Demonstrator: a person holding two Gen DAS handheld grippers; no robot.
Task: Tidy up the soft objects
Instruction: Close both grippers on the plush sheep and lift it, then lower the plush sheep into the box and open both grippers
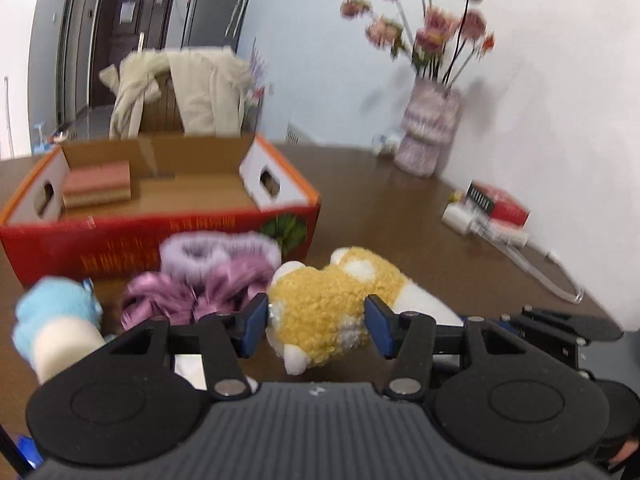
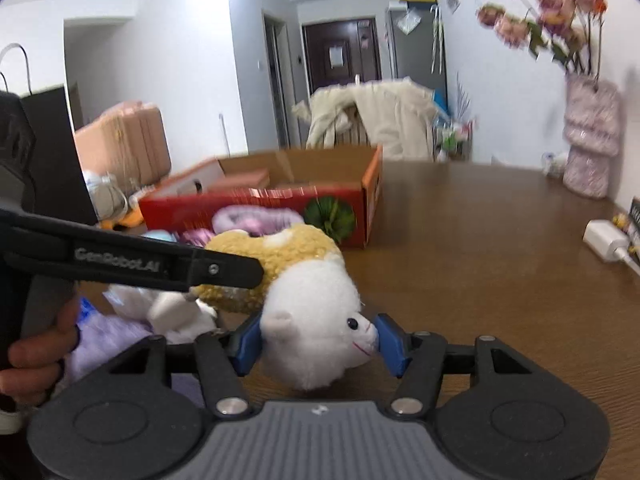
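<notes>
Left wrist view, from its left edge: a pale blue and cream plush (image 1: pixel 56 320) lies on the brown bench (image 1: pixel 400 216), next to a shiny mauve scrunchie (image 1: pixel 188 296) and a fluffy lilac band (image 1: pixel 220 250), both just in front of the red cardboard box (image 1: pixel 152 240). Inside that open box, a pink and tan pad (image 1: pixel 98 186) sits against the left wall. Further right, the left gripper (image 1: pixel 316 320) has its blue pads pressed into the curly yellow body of the lamb toy (image 1: pixel 328 304), one on each side, clamped on it. Beyond, toward the wall, stand a pink vase of flowers (image 1: pixel 428 128) and a white charger with its cable (image 1: pixel 460 216). Right wrist view shows, at left, the person's hand (image 2: pixel 36 356) on the other tool, then the same lamb toy (image 2: pixel 312 320) lying near the bench's front edge, its white head between the pads of the right gripper (image 2: pixel 318 344), which touch it at ear and snout, gripping it.
</notes>
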